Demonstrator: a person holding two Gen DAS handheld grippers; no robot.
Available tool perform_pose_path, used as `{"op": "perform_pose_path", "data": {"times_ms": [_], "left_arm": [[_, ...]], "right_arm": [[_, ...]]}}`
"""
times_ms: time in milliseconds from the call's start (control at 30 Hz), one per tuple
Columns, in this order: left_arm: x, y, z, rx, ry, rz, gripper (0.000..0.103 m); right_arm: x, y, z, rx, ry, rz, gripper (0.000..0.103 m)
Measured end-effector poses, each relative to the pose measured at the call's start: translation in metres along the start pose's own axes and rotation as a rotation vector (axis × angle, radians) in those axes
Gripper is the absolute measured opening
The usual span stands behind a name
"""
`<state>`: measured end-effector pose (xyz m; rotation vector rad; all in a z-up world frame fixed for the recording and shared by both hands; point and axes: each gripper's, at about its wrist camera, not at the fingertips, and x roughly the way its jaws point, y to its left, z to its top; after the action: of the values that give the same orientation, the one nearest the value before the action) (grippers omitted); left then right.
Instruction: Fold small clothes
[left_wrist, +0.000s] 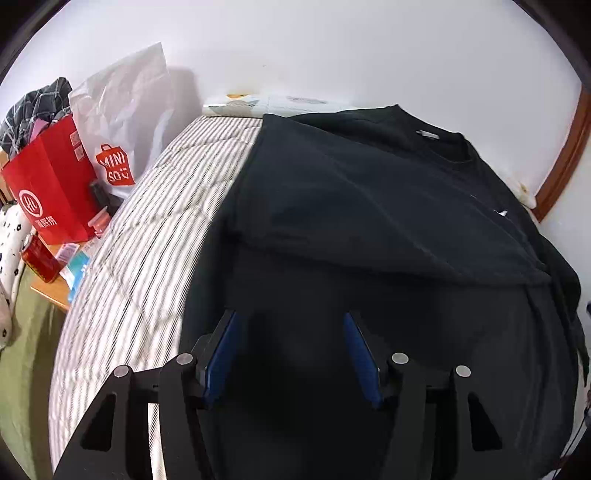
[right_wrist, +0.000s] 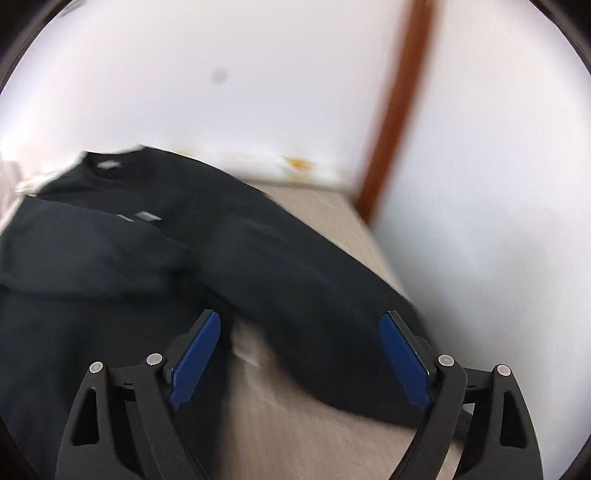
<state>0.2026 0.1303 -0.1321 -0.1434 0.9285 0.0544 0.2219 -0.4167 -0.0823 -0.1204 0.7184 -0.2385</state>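
A black sweatshirt (left_wrist: 369, 206) lies spread on a striped mattress (left_wrist: 147, 236), collar toward the wall, with its left side folded over the body. My left gripper (left_wrist: 290, 317) is open above the sweatshirt's lower part and holds nothing. In the blurred right wrist view the sweatshirt (right_wrist: 110, 229) lies to the left, and its right sleeve (right_wrist: 314, 280) runs out over the mattress (right_wrist: 295, 424). My right gripper (right_wrist: 299, 317) is open wide, with the sleeve between its blue pads, and holds nothing.
Left of the bed stands a red paper bag (left_wrist: 51, 192), a white Miniso bag (left_wrist: 122, 122) and a small table with boxes (left_wrist: 55, 266). A white wall is behind the bed, with a brown wooden frame (left_wrist: 565, 151) at the right; the frame also shows in the right wrist view (right_wrist: 399, 103).
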Motion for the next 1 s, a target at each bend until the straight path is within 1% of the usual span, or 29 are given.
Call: {"op": "perform_pose_path", "data": {"times_ms": [133, 233, 333, 400, 433, 500, 533, 567, 600, 633, 667, 700, 733, 800, 867, 900, 933, 1000], "left_arm": [[-0.005, -0.005, -0.018, 0.003, -0.005, 0.013, 0.056], [-0.008, -0.003, -0.032, -0.023, -0.015, 0.026, 0.056], [-0.007, 0.001, -0.041, -0.052, -0.002, 0.022, 0.056], [-0.007, 0.001, -0.043, -0.056, 0.001, 0.037, 0.057], [-0.009, 0.001, -0.043, -0.053, -0.002, 0.044, 0.057], [-0.011, 0.002, -0.043, -0.053, -0.005, 0.06, 0.057], [-0.012, 0.004, -0.042, -0.06, -0.007, 0.066, 0.057], [-0.012, 0.006, -0.042, -0.065, -0.005, 0.067, 0.057], [-0.014, 0.009, -0.043, -0.068, -0.003, 0.068, 0.057], [-0.015, 0.012, -0.043, -0.072, -0.004, 0.07, 0.057], [-0.017, 0.015, -0.044, -0.069, -0.009, 0.077, 0.057], [-0.019, 0.016, -0.044, -0.061, -0.012, 0.09, 0.057], [-0.019, 0.017, -0.044, -0.05, -0.01, 0.107, 0.057], [-0.02, 0.018, -0.044, -0.015, -0.013, 0.125, 0.057], [-0.021, 0.021, -0.045, 0.013, -0.017, 0.131, 0.057], [-0.021, 0.023, -0.046, 0.024, -0.021, 0.123, 0.057], [-0.022, 0.024, -0.047, 0.03, -0.025, 0.115, 0.057], [-0.02, 0.026, -0.051, 0.049, -0.029, 0.118, 0.057]], "right_arm": [[0.009, -0.06, -0.042, 0.039, 0.09, -0.031, 0.087], [0.017, -0.086, -0.067, 0.037, 0.112, -0.04, 0.087], [0.03, -0.099, -0.08, 0.059, 0.152, -0.046, 0.087], [0.038, -0.105, -0.086, 0.086, 0.176, -0.015, 0.087], [0.039, -0.108, -0.087, 0.103, 0.173, -0.001, 0.087], [0.042, -0.116, -0.085, 0.138, 0.194, 0.004, 0.087], [0.042, -0.117, -0.087, 0.149, 0.199, 0.005, 0.082], [0.042, -0.12, -0.089, 0.163, 0.192, 0.013, 0.073], [0.044, -0.123, -0.089, 0.172, 0.185, 0.02, 0.052], [0.042, -0.123, -0.088, 0.173, 0.179, 0.008, 0.036], [0.041, -0.123, -0.087, 0.165, 0.171, -0.011, 0.026], [0.045, -0.124, -0.083, 0.16, 0.168, -0.02, 0.013], [0.045, -0.125, -0.08, 0.166, 0.161, -0.029, 0.01], [0.042, -0.13, -0.071, 0.21, 0.138, -0.028, 0.009], [0.029, -0.13, -0.055, 0.219, 0.089, -0.033, 0.009], [0.02, -0.126, -0.045, 0.212, 0.062, -0.035, 0.008], [0.009, -0.12, -0.033, 0.209, 0.029, -0.027, 0.008], [-0.009, -0.103, -0.007, 0.21, -0.03, 0.022, 0.008]]}}
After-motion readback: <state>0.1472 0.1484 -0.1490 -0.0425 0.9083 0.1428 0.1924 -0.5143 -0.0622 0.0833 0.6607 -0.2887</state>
